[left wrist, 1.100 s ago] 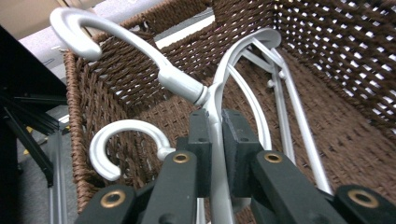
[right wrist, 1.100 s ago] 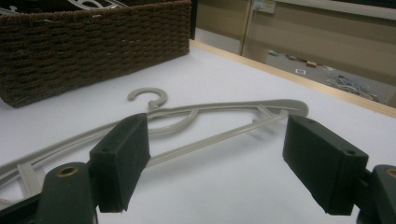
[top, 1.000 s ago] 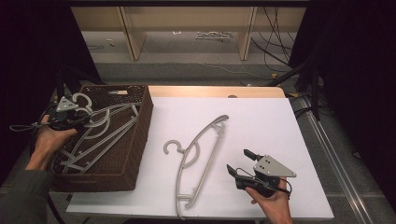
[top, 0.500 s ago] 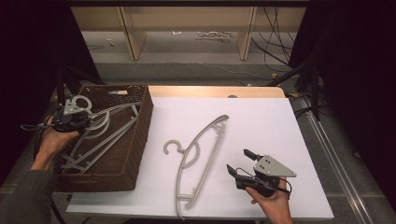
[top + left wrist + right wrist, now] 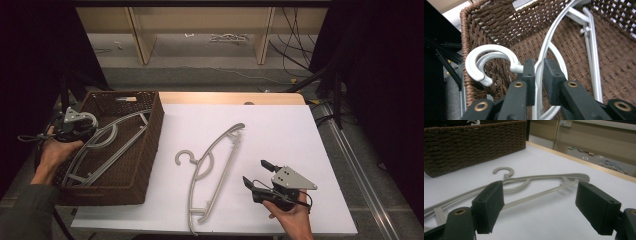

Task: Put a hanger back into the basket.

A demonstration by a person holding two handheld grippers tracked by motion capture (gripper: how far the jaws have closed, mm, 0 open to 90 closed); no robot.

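A white plastic hanger lies slanted in the brown woven basket, hook toward the left rim. My left gripper sits at that rim. In the left gripper view its pads close on the hanger's thin curved arm just beside the hook; the jaws have just been opening slightly, with the arm still pinched between them. A grey hanger lies flat on the white table. My right gripper rests to its right, open, nothing between its fingers, facing that hanger.
The basket stands at the table's left edge, its walls higher than the table top. A wooden strip runs along the far edge. Behind it are shelving and cables on the floor, with dark stands at both sides.
The white hanger has settled a little lower into the basket, with the left gripper still at its hook end. The right gripper and the grey hanger have not moved.
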